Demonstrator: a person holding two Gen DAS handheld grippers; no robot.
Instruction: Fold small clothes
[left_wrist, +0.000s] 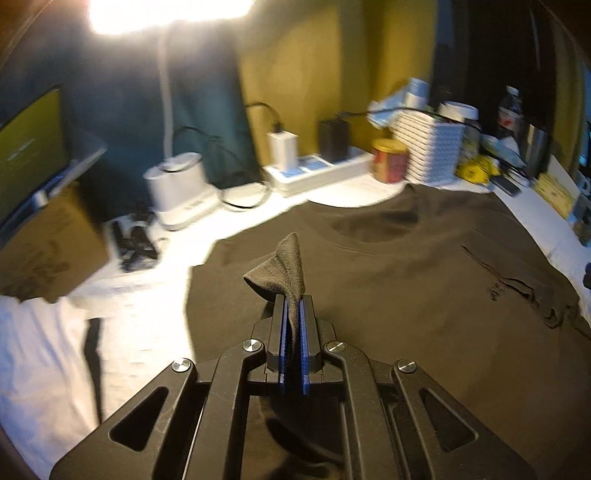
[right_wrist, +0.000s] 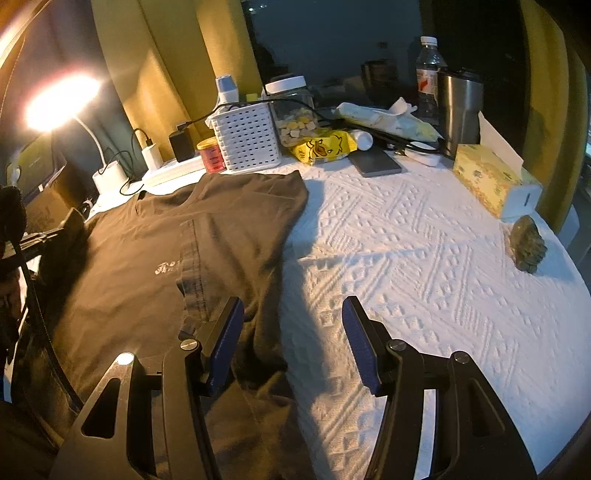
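Observation:
A dark brown T-shirt (left_wrist: 406, 280) lies spread on the white textured tablecloth (right_wrist: 424, 258); it also shows in the right wrist view (right_wrist: 166, 258), with a pale logo on its chest. My left gripper (left_wrist: 294, 301) is shut on a fold of the shirt's fabric (left_wrist: 280, 266) that sticks up from between the pads, lifted above the shirt. My right gripper (right_wrist: 291, 321) is open, hovering over the shirt's right edge, one finger over cloth and one over the tablecloth. The left gripper's body shows at the far left of the right wrist view (right_wrist: 44, 236).
At the table's back stand a white basket (right_wrist: 245, 142), a red can (right_wrist: 211, 155), a power strip with chargers (left_wrist: 314, 170), a lamp base (left_wrist: 177, 192), a jar, bottle and steel tumbler (right_wrist: 460, 110). A tissue box (right_wrist: 491, 181) and a dark lump (right_wrist: 528, 245) sit right.

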